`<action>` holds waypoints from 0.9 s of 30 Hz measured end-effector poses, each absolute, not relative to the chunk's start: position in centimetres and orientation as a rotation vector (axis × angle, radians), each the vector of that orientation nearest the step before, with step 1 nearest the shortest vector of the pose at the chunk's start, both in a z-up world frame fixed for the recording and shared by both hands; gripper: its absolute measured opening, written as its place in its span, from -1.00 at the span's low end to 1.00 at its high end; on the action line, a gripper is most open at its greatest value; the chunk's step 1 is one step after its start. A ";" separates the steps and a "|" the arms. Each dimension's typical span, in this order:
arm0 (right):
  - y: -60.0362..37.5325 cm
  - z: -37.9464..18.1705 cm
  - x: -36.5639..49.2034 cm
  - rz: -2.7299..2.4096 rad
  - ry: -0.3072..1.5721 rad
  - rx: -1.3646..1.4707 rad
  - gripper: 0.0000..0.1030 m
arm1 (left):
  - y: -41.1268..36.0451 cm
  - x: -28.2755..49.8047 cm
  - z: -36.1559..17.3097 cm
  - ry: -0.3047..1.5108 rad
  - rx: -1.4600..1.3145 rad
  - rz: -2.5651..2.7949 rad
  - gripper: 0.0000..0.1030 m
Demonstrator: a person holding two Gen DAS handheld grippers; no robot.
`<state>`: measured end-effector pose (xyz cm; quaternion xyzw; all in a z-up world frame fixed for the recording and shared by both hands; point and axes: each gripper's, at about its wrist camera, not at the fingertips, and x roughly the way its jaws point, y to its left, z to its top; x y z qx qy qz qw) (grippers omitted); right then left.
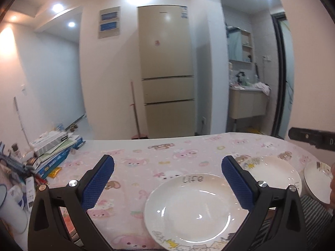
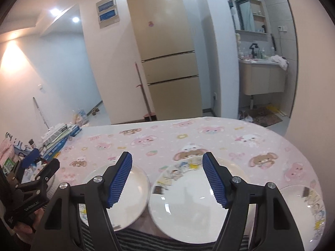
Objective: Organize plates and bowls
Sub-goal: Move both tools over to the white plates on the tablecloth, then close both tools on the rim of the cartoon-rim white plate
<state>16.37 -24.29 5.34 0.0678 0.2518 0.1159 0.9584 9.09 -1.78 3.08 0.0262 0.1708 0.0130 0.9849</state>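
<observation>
A white plate with "Life" lettering (image 1: 188, 207) lies on the pink cartoon tablecloth (image 1: 146, 154), below my open, empty left gripper (image 1: 167, 167). A second white plate (image 1: 278, 171) sits to its right and a third dish (image 1: 316, 179) at the far right. In the right wrist view my right gripper (image 2: 167, 165) is open and empty above the left plate (image 2: 129, 200) and the middle plate (image 2: 186, 207). The third dish (image 2: 303, 205) lies to the right. The left gripper's body (image 2: 31, 188) shows at the left edge.
A stack of books and boxes (image 1: 52, 150) and clutter sit on the table's left side. A striped cloth (image 2: 146, 240) lies at the near edge under the plates. A fridge (image 1: 167, 73) stands beyond the table.
</observation>
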 end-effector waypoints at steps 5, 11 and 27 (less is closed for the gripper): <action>-28.9 5.3 16.5 0.168 0.530 0.138 0.40 | -5.9 10.8 4.0 0.354 0.057 -0.225 0.99; -33.7 2.5 19.4 0.284 0.757 0.245 0.38 | -12.3 15.0 3.1 0.468 0.161 -0.386 0.98; -37.5 -6.7 27.2 0.314 1.082 0.350 -0.56 | -14.5 27.2 -3.5 1.073 0.110 -0.412 0.45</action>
